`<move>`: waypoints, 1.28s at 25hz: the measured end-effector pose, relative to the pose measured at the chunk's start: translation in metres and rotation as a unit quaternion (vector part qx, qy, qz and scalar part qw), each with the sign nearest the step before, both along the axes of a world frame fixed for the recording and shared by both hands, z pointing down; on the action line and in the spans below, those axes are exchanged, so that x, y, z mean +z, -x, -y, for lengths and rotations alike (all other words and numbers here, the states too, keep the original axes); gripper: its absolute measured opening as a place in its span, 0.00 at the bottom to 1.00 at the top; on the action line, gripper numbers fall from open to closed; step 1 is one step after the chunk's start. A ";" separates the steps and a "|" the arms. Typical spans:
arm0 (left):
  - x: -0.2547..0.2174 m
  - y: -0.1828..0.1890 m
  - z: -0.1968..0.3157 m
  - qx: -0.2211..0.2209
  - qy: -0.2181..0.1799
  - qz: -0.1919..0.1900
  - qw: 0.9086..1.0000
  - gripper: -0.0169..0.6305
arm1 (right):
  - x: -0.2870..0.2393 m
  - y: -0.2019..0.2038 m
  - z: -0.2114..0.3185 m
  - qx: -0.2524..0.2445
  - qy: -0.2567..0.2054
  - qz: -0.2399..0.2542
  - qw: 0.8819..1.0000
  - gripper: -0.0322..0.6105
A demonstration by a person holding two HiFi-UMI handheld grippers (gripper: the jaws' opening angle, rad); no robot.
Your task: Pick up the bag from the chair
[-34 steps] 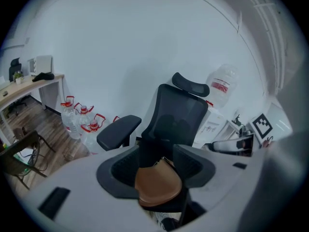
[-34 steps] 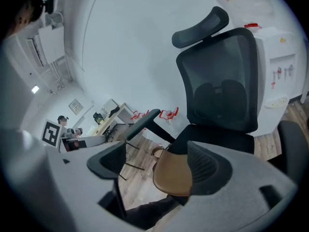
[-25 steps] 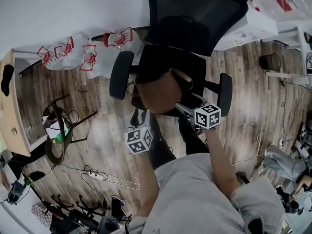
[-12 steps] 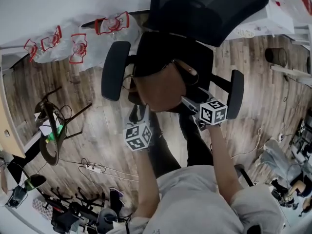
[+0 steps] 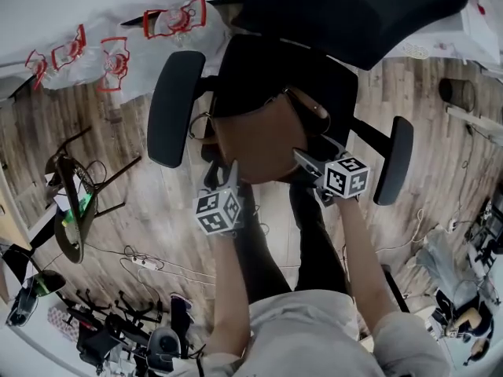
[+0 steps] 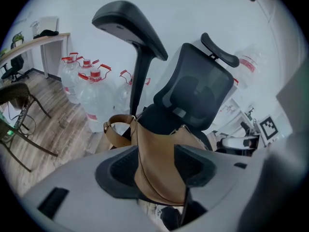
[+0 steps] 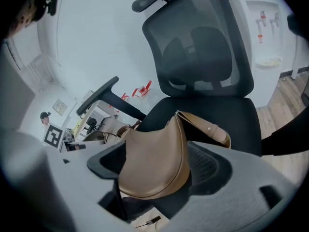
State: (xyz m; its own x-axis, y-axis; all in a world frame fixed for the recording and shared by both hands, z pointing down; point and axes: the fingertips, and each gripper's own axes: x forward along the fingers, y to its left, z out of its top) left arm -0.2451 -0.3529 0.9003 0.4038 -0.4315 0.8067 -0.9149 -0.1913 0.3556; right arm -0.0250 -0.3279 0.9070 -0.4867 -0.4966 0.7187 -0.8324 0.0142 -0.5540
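A brown leather bag (image 5: 255, 136) lies on the seat of a black office chair (image 5: 275, 69), hanging over the seat's front edge. My left gripper (image 5: 230, 173) is at the bag's front left edge, jaws open. In the left gripper view the bag (image 6: 157, 158) fills the gap between the two pads (image 6: 118, 170), and its strap (image 6: 113, 128) loops off to the left. My right gripper (image 5: 305, 160) is at the bag's front right edge, also open. In the right gripper view the bag (image 7: 154, 163) sits between the jaws, with its strap (image 7: 212, 129) folded on the seat.
The chair's armrests (image 5: 174, 108) (image 5: 393, 159) flank the bag. Several water bottles with red handles (image 5: 118, 45) stand by the wall. A small wire-legged stool (image 5: 75, 210) and a floor cable (image 5: 145, 264) are at the left. The person's legs (image 5: 271, 250) are below the seat.
Both grippers have moved forward to the bag's front edge. The chair and bag have drawn closer and sit larger in the head view.
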 end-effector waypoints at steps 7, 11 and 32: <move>0.047 0.003 -0.011 -0.027 0.018 -0.011 0.999 0.39 | 0.050 0.010 -0.012 -0.023 0.016 0.010 1.000 0.67; 0.066 -0.001 -0.007 -0.030 0.018 -0.029 0.999 0.45 | 0.071 0.009 -0.010 -0.014 0.020 0.021 0.999 0.69; 0.103 -0.017 0.000 -0.022 0.070 -0.033 0.997 0.55 | 0.114 0.034 -0.012 -0.004 0.068 0.024 0.997 0.79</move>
